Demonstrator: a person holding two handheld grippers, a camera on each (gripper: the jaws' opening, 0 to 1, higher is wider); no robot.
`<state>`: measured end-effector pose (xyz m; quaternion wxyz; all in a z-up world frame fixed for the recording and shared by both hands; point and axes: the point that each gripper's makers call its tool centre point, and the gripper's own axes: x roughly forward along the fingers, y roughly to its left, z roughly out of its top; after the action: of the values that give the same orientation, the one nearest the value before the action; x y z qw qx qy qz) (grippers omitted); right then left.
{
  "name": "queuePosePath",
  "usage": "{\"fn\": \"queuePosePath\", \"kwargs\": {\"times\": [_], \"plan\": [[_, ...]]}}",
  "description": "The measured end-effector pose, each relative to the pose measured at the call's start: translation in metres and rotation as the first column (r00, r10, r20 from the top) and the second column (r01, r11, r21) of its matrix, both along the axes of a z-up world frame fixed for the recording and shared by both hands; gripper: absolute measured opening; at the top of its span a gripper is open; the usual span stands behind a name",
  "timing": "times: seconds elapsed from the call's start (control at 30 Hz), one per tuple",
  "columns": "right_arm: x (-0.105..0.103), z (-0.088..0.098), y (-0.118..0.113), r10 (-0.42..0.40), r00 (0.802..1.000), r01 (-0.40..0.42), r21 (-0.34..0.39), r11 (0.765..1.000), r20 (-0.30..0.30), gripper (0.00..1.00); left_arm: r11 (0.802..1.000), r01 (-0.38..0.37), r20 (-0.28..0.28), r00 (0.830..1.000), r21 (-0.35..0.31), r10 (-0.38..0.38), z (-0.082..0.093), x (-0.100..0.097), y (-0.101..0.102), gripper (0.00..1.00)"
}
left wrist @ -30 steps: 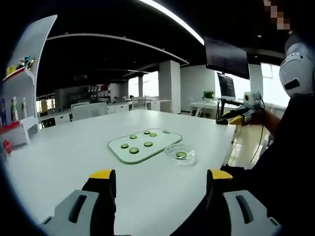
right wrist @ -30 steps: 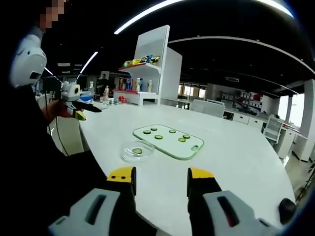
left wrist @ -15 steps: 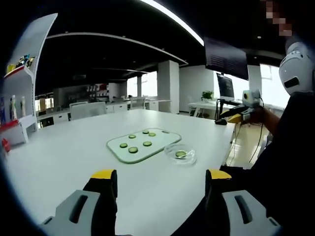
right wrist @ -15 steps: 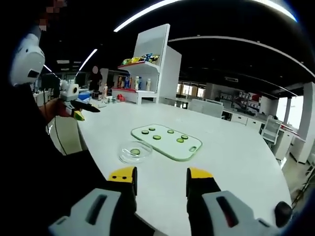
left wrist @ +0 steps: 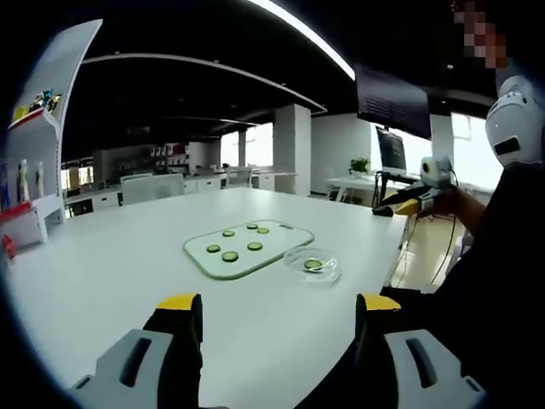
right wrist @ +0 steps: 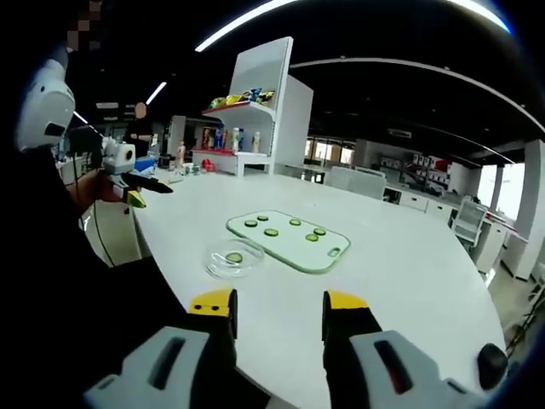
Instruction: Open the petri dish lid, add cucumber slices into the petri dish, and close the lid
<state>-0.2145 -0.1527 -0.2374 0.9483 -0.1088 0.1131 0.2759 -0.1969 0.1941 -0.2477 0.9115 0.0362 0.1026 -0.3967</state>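
Best to come down straight over the petri dish (right wrist: 232,259), just left of centre beside the cutting board (right wrist: 289,241), and pinch only the lid rim, lifting level so the cucumber slice (right wrist: 233,257) inside stays put; both held well back from the table (right wrist: 409,264); right gripper (right wrist: 277,308) parted, empty; left gripper (left wrist: 277,308) spread wider, touching nothing.

No words, labels, brand names or numbers can be read anywhere. The packets and bottles on the white shelf unit (right wrist: 255,119), far beyond the right claw (right wrist: 277,311), are too small and blurred to read. The dark monitor (left wrist: 392,152) past the tabletop (left wrist: 128,256) is illegible too.
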Motion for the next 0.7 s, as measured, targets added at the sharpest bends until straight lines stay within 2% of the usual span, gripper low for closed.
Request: {"fn": "queuePosePath", "kwargs": {"times": [0.33,0.7], "plan": [[-0.0002,-0.0089,-0.0016,-0.005,1.000,0.004,-0.010,1.000,-0.023,0.39,1.000,-0.005,-0.009,1.000,0.002,0.005,-0.0053,-0.0002,0.0006,0.73],[0.0008,-0.0057,-0.0030,-0.018,1.000,0.018,-0.015,1.000,-0.022,0.37,1.000,-0.003,-0.012,1.000,-0.003,0.003,-0.0050,0.0021,0.0001,0.73]]}}
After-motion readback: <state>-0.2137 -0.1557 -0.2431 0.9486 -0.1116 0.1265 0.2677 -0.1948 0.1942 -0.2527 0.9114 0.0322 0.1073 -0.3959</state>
